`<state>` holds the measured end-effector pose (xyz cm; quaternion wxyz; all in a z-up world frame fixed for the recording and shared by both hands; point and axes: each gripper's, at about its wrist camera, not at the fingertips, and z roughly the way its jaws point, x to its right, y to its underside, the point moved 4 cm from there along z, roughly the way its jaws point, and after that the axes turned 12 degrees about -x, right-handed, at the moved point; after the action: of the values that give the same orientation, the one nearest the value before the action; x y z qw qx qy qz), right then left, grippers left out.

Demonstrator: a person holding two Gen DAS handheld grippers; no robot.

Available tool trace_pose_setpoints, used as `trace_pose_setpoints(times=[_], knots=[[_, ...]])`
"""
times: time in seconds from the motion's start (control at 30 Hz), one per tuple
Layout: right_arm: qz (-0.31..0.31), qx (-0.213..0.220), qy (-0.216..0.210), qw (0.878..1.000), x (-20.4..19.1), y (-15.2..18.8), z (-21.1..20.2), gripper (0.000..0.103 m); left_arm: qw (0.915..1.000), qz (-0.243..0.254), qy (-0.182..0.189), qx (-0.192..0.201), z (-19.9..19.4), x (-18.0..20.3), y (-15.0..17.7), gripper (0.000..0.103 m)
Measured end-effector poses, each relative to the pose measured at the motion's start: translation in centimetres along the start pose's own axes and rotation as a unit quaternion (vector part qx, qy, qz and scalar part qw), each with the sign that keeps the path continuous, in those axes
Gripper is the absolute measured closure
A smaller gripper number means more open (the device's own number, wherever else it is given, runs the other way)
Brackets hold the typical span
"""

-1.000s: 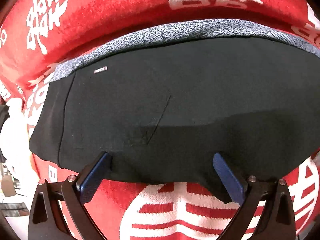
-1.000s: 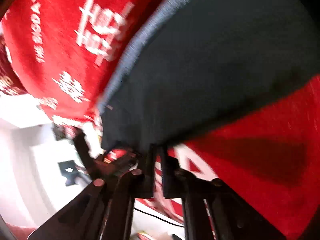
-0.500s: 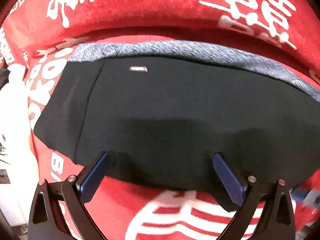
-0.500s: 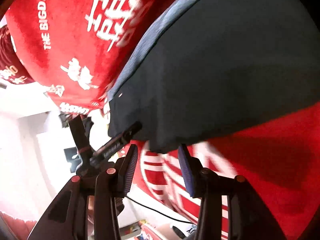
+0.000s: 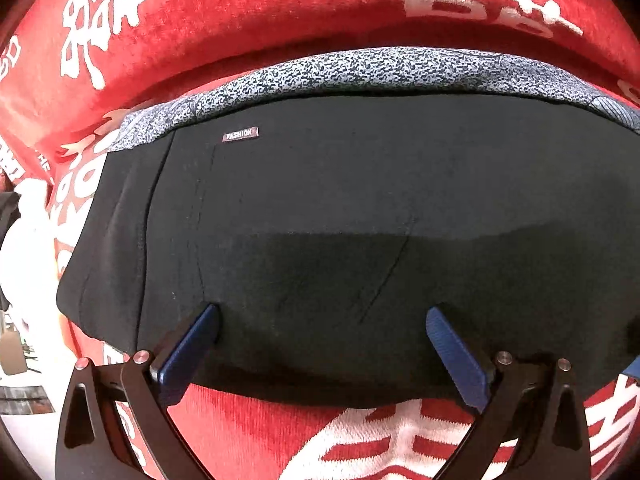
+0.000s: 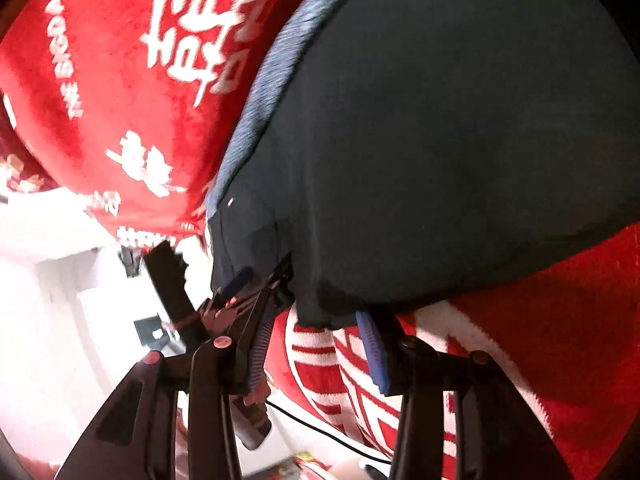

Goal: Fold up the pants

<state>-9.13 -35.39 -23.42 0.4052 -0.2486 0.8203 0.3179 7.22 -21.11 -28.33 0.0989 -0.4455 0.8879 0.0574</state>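
Black folded pants (image 5: pixel 340 208) with a speckled grey waistband (image 5: pixel 360 72) and a small FASHION label (image 5: pixel 240 134) lie flat on a red cloth. My left gripper (image 5: pixel 320 320) is open, its blue pads (image 5: pixel 188 344) resting over the near edge of the pants. In the right wrist view the pants (image 6: pixel 440 140) fill the upper right. My right gripper (image 6: pixel 316 320) is open, its jaws around the near corner of the pants. The left gripper's blue tip (image 6: pixel 236 280) shows beside it at the same edge.
The red cloth (image 5: pixel 240 12) with white characters covers the surface on all sides of the pants and also shows in the right wrist view (image 6: pixel 100 100). Its edge drops to a white floor (image 6: pixel 60 320) at left. A black cable (image 6: pixel 320 432) lies below.
My right gripper was shut a second ago and has opened wide at the corner of the pants. The left gripper stayed open and shifted slightly along the near edge.
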Motion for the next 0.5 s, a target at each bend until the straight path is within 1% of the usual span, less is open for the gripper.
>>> trace_pose_setpoints(times=[0.03,0.07,0.1,0.13,0.17,0.2,0.27,0.33,0.4,0.43,0.47,0.5], knots=[[0.016,0.005,-0.009,1.0,0.2,-0.2,0.0,0.065,1.0,0.001,0.0,0.002,0.8,-1.4,-0.7,0.0],[0.019,0.01,0.002,1.0,0.1,-0.5,-0.1,0.092,1.0,0.001,0.0,0.002,0.6,-1.4,-0.9,0.0],[0.009,0.01,0.009,1.0,-0.4,-0.6,-0.3,0.095,1.0,0.001,0.001,0.001,0.2,-0.8,-0.9,0.0],[-0.017,0.015,0.013,1.0,-1.5,-0.5,-0.7,0.095,1.0,-0.001,0.007,-0.002,0.0,-1.0,-1.0,0.0],[-0.057,0.017,0.036,0.998,-3.1,0.1,-1.2,0.096,0.9997,-0.011,0.023,-0.002,-0.6,-1.4,-0.9,0.0],[-0.084,0.017,0.056,0.995,-4.1,0.6,-1.5,0.096,0.9992,-0.019,0.036,-0.002,-1.6,-0.8,-0.3,0.0],[-0.117,0.016,0.093,0.989,-5.0,1.8,-1.8,0.096,0.9984,-0.027,0.05,-0.004,-2.3,-1.2,0.3,0.0],[-0.108,0.01,0.121,0.987,-4.0,1.7,-1.2,0.096,0.9986,-0.028,0.045,-0.007,-2.5,-1.0,0.8,0.0],[-0.097,-0.003,0.16,0.982,-2.2,1.4,-0.4,0.097,0.9988,-0.021,0.043,-0.015,-2.5,-0.3,1.2,0.0],[-0.095,-0.01,0.172,0.98,-1.8,1.3,-0.1,0.097,0.9989,-0.018,0.041,-0.016,-2.7,0.0,1.3,0.0],[-0.089,-0.014,0.16,0.983,-1.4,1.3,-0.3,0.097,0.999,-0.013,0.039,-0.015,-3.0,0.4,1.2,0.0],[-0.079,-0.015,0.162,0.984,-1.2,1.5,-1.1,0.096,0.9991,-0.007,0.04,-0.008,-3.4,0.7,1.1,0.0]])
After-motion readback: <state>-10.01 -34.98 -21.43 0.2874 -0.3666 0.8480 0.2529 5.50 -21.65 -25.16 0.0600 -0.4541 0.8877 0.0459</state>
